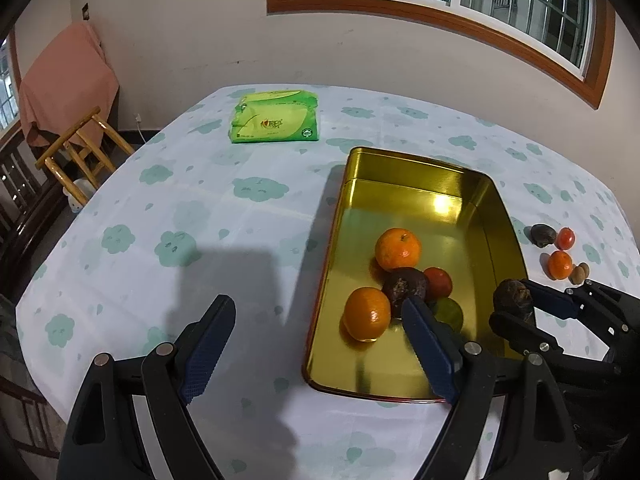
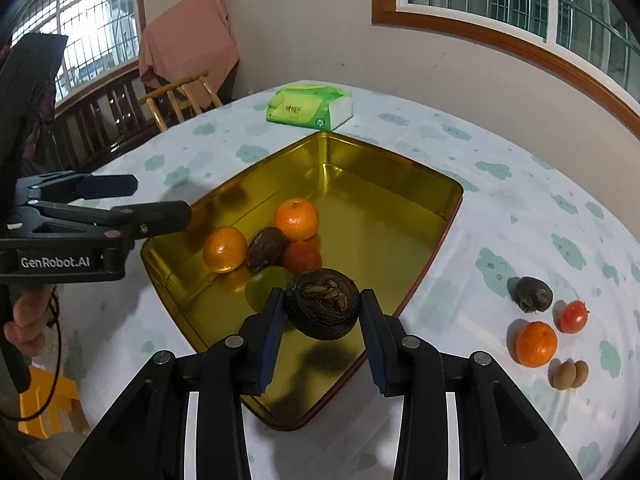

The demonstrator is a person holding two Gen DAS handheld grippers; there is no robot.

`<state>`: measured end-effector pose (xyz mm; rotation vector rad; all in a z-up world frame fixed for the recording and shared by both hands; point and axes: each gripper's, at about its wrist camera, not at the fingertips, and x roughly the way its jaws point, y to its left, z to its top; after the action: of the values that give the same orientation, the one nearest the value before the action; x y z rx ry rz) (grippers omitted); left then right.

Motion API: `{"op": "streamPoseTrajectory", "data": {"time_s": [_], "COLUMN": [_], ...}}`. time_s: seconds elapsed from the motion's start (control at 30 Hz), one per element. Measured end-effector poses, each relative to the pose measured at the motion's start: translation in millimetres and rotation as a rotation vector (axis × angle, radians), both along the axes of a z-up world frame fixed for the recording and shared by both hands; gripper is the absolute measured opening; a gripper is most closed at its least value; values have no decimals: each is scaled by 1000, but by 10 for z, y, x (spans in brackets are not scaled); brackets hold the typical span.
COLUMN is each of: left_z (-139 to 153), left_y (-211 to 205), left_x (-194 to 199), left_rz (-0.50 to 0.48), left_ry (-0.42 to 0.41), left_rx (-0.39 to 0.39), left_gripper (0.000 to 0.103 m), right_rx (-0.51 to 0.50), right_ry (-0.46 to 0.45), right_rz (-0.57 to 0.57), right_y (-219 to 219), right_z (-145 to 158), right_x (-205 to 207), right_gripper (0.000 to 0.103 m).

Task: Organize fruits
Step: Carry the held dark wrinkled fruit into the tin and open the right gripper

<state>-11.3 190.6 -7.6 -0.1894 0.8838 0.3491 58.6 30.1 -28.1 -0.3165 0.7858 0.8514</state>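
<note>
A gold metal tray (image 1: pixel 508 216) (image 2: pixel 404 168) lies on the cloud-print tablecloth. It holds two oranges (image 1: pixel 398 249) (image 2: pixel 297 219), a dark wrinkled fruit (image 1: pixel 402 286) (image 2: pixel 266 249), a red tomato (image 2: pixel 303 258) and a green fruit (image 2: pixel 264 286). My right gripper (image 2: pixel 322 312) (image 1: pixel 520 300) is shut on another dark wrinkled fruit (image 2: pixel 322 308) (image 1: pixel 512 296), held above the tray's near end. My left gripper (image 1: pixel 316 320) (image 2: pixel 160 200) is open and empty over the tray's left rim.
Right of the tray lie a dark fruit (image 2: pixel 533 294), a small tomato (image 2: pixel 573 317), an orange (image 2: pixel 536 344) and two small brown fruits (image 2: pixel 570 375). A green tissue pack (image 1: pixel 276 117) (image 2: pixel 310 107) lies at the table's far side. A wooden chair (image 1: pixel 80 152) stands at the left.
</note>
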Motion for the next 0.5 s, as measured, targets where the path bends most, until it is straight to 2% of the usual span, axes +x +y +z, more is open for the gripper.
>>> {"op": "streamPoseTrajectory", "data": {"time_s": [0.5], "left_z": [-41], "left_y": [68], "left_x": [-1], "left_rz": [13], "left_ry": [15], "left_rx": [-14], "left_gripper": [83], "right_rx": [-21], "right_ry": [13], "right_rz": [15], "right_y": [95], "right_z": [-105], "right_x": [-4], "right_gripper": [39]}}
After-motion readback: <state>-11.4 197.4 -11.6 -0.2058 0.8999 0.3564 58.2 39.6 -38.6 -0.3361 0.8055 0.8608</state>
